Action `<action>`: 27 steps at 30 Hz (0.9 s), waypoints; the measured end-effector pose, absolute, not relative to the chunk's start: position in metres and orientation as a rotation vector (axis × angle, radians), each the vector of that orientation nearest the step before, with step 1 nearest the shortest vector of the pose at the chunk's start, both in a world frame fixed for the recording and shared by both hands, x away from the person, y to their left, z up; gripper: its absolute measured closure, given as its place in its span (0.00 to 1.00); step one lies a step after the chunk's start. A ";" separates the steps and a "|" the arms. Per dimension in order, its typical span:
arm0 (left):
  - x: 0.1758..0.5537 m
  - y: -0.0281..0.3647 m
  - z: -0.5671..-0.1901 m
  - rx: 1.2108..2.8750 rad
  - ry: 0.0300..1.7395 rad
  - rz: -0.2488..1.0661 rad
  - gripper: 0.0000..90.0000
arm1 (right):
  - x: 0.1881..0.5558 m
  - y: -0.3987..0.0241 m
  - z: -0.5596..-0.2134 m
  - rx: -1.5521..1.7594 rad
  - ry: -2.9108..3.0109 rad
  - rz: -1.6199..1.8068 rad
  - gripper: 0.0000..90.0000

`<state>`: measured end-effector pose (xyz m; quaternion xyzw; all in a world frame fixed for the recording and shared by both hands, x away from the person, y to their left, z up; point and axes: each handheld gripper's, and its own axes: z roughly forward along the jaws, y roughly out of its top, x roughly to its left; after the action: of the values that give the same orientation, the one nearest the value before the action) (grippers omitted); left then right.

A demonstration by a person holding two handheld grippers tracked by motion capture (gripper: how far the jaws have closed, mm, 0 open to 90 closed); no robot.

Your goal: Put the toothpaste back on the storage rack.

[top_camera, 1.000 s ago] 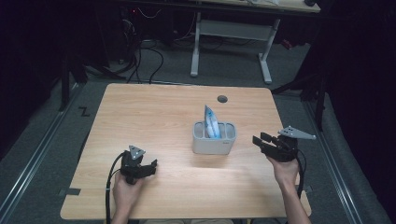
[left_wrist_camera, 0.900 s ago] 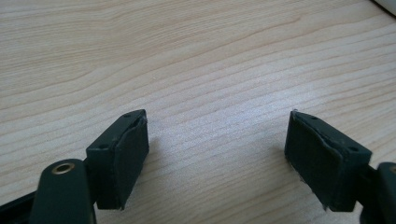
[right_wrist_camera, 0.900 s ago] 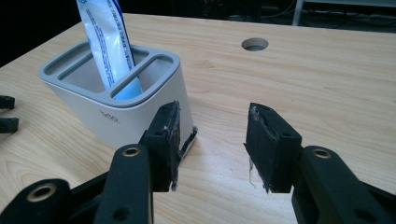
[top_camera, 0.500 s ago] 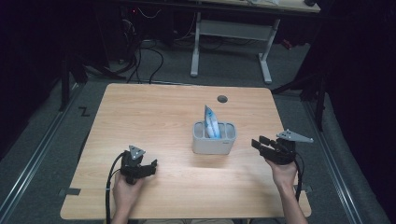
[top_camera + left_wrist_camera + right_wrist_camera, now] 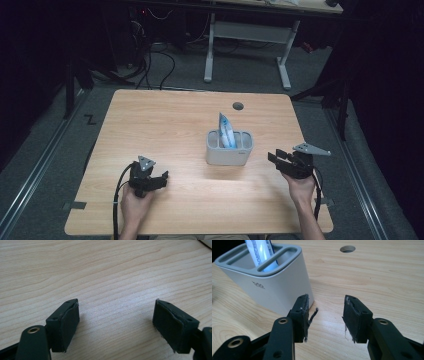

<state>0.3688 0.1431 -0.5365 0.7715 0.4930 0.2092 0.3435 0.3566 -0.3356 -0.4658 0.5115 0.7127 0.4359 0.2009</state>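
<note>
Pale wood-grain table [image 5: 387, 277] with a matt finish; smooth matt grey plastic holder [image 5: 274, 287]; glossy tube [image 5: 260, 250].

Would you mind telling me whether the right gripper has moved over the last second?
Yes: the right gripper has drawn back toward the person, away from the holder.

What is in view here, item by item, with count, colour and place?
table: one, light wood, centre of the high view.
cable hole: one, dark, round, far side of the table.
holder: one, grey, slotted, right of the table's centre.
tube: one, white and blue, upright in the holder, its top above the rim.
desk frame: one, white-legged, on the floor beyond the table.
left gripper: one, black, near left of the table, jaws wide apart, nothing between them.
right gripper: one, black, right of the holder, jaws apart, nothing between them.
hands: two, bottom edge, one on each gripper.
</note>
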 end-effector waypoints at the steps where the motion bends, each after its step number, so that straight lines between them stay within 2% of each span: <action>1: 0.369 0.143 -0.536 2.004 1.281 0.544 0.24 | 0.357 -0.335 -0.466 1.427 1.991 1.215 0.62; 27: 0.369 0.143 -0.537 2.004 1.280 0.545 0.24 | 0.361 -0.341 -0.486 1.488 1.979 1.184 0.62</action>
<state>0.3686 0.1428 -0.5366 0.7713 0.4927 0.2097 0.3441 0.3613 -0.3411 -0.4858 0.5314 0.7070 0.4229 0.1973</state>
